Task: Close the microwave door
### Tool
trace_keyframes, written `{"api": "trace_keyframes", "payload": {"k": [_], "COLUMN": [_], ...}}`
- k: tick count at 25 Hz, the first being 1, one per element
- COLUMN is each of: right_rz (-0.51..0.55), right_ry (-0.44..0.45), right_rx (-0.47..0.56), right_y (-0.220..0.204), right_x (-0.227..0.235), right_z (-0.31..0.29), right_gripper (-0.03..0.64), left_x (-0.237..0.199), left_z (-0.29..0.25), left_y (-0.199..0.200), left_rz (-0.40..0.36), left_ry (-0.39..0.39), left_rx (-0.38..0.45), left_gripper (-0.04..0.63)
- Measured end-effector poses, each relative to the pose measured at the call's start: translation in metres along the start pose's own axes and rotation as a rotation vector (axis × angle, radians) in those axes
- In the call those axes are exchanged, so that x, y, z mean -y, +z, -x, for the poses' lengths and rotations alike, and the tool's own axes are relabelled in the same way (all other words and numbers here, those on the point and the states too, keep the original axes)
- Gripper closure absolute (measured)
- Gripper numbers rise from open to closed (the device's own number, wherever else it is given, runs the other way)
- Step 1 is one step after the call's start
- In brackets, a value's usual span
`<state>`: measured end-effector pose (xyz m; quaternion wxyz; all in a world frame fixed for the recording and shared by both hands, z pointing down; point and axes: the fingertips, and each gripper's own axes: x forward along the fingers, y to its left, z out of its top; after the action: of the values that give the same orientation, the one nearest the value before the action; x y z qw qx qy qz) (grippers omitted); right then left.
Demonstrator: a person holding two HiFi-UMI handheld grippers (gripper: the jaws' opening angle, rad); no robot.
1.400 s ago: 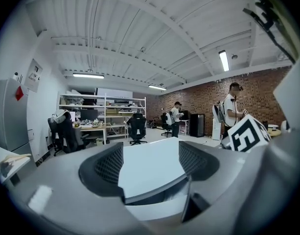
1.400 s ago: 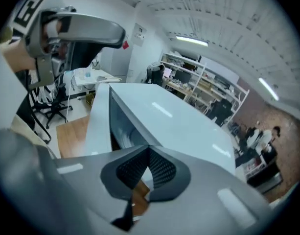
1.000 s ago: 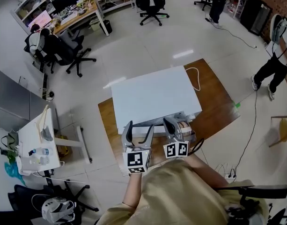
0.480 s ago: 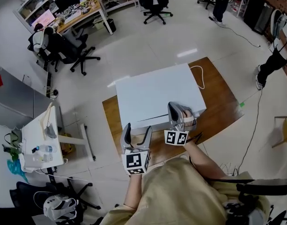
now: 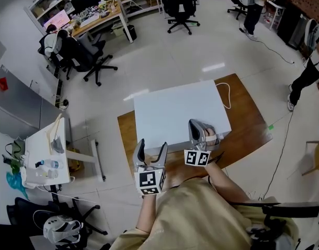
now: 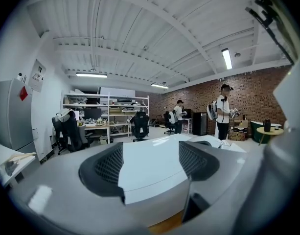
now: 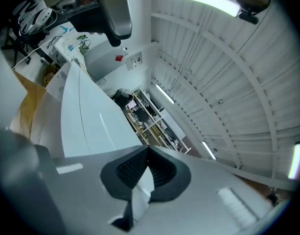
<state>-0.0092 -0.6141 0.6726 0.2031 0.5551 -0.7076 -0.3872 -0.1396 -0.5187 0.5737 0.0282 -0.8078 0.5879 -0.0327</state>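
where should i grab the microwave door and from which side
Nothing to pinch: the microwave door shows only as a thin flat front edge under the white top. Probably best pressed flat near its right end, by the shut right gripper, coming from the person's side.

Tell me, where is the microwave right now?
In the head view, the white microwave sits in the middle on the brown wooden table, right in front of the left gripper and right gripper.
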Motion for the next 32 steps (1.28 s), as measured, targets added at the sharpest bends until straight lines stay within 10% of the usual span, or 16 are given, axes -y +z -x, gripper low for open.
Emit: {"api": "trace_keyframes", "payload": {"k": [6,9,13,24,32], "right_rz": [-0.070,-0.412,-0.865,-0.790,-0.784], "right_ry": [0.166,0.229,0.206,0.192,0.155], "right_rx": [-0.042,0.064,0.327,0.121,0.166], "right_y": [0.009,0.027,0.078,0.126,0.107], "right_x": [-0.009,0.022,0.109,0.146,0.160], "right_z": [-0.005,0.002,0.023,0.077,0.078], "right_gripper": [0.603,0.596,0.277,0.212,0.215], "left_x": [0.006,0.009,0.009,-0.029,0.002], "left_z": [0.000,-0.001,-0.003,0.017,0.017], "left_y": [0.009,0.017,0.036,0.049,0.061], "left_rz": [0.000,0.009,0.025,0.065,0.042], "left_ry": [-0.039,-0.049,-0.060,-0.032,-0.059], "left_rx": [0.010,0.025,0.070,0.113,0.122], "left_gripper": [0.238,0.238,0.238,0.236,0.238]}}
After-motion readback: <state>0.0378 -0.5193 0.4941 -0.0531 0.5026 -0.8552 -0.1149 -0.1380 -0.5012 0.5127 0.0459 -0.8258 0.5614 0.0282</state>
